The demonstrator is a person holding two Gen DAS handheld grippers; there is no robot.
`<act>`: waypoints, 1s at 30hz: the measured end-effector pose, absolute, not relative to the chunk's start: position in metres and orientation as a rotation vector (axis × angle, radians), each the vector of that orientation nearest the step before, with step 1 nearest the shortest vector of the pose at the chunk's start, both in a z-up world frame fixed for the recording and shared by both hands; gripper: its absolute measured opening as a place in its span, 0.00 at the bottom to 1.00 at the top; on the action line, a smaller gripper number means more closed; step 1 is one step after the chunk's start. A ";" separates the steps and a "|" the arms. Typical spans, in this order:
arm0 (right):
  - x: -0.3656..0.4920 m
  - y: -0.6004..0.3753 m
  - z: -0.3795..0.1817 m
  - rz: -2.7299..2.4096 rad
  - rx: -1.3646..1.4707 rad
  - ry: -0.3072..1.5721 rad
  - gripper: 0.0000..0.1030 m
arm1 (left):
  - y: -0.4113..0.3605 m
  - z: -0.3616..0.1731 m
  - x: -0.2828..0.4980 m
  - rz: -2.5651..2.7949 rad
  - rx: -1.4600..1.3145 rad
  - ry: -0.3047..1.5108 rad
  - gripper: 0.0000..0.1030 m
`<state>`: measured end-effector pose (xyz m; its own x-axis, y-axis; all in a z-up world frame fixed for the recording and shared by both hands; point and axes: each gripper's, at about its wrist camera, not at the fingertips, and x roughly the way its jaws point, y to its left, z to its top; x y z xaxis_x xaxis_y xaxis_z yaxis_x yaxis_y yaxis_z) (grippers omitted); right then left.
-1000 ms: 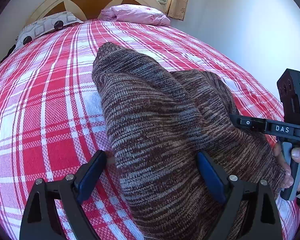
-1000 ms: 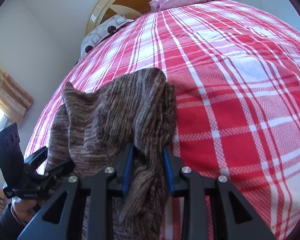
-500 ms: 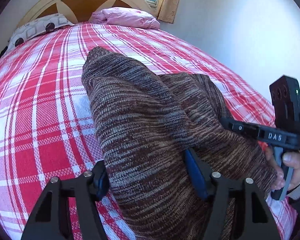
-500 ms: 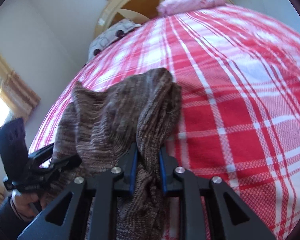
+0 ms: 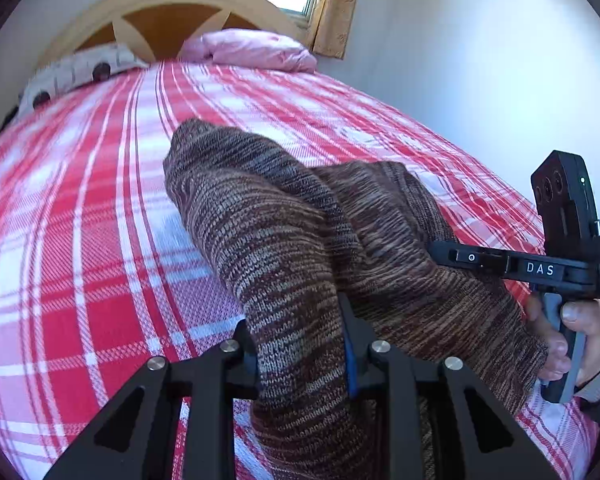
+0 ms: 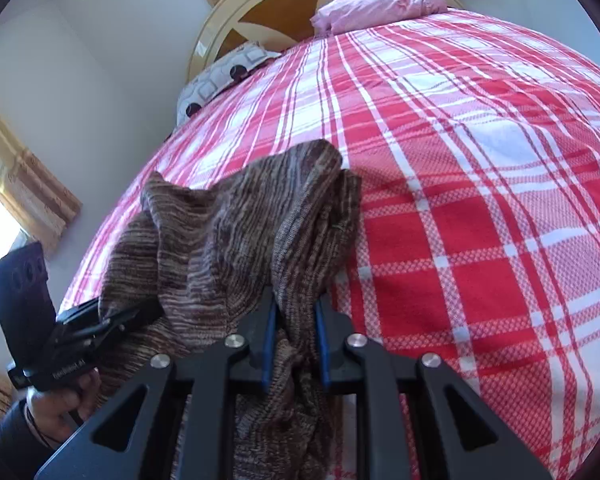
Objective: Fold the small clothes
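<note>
- Step: you hold the brown knit garment gathered, fold not yet laid.
- Left gripper: pinched on a thick roll.
- Right gripper: narrowed on a bunched edge.
- Garment: on the red plaid bedspread, long axis toward the headboard.
- Next: lift, spread, lay flat.

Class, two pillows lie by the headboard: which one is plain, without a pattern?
The pink pillow, nearest the window curtain. The other, the grey pillow, carries dark circles and square outlines.
</note>
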<state>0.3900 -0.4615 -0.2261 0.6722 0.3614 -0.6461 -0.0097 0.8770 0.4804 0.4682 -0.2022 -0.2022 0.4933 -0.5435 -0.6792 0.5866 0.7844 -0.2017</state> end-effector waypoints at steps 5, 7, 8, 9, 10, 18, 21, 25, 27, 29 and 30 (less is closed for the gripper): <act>0.381 -0.460 -0.214 0.224 0.489 0.773 0.19 | -0.194 -0.183 0.453 -0.683 0.040 0.770 0.26; 0.379 -0.456 -0.210 0.223 0.495 0.770 0.19 | -0.192 -0.176 0.446 -0.681 0.056 0.759 0.26; 0.378 -0.454 -0.209 0.225 0.496 0.765 0.19 | -0.190 -0.170 0.439 -0.675 0.071 0.748 0.26; 0.376 -0.451 -0.207 0.228 0.496 0.760 0.19 | -0.189 -0.165 0.434 -0.670 0.078 0.739 0.26; 0.374 -0.447 -0.204 0.233 0.500 0.756 0.19 | -0.186 -0.161 0.429 -0.668 0.077 0.734 0.25; 0.354 -0.414 -0.181 0.292 0.511 0.719 0.19 | -0.156 -0.133 0.398 -0.635 0.073 0.694 0.25; 0.347 -0.399 -0.175 0.317 0.515 0.715 0.19 | -0.137 -0.126 0.381 -0.600 0.047 0.710 0.25; 0.335 -0.372 -0.168 0.359 0.523 0.714 0.19 | -0.111 -0.119 0.358 -0.564 0.044 0.699 0.25; 0.331 -0.358 -0.166 0.378 0.525 0.719 0.19 | -0.099 -0.117 0.350 -0.549 0.033 0.696 0.25; 0.325 -0.341 -0.164 0.402 0.518 0.724 0.19 | -0.081 -0.116 0.339 -0.530 0.012 0.695 0.25; 0.324 -0.335 -0.163 0.410 0.516 0.727 0.19 | -0.075 -0.115 0.337 -0.524 0.006 0.695 0.25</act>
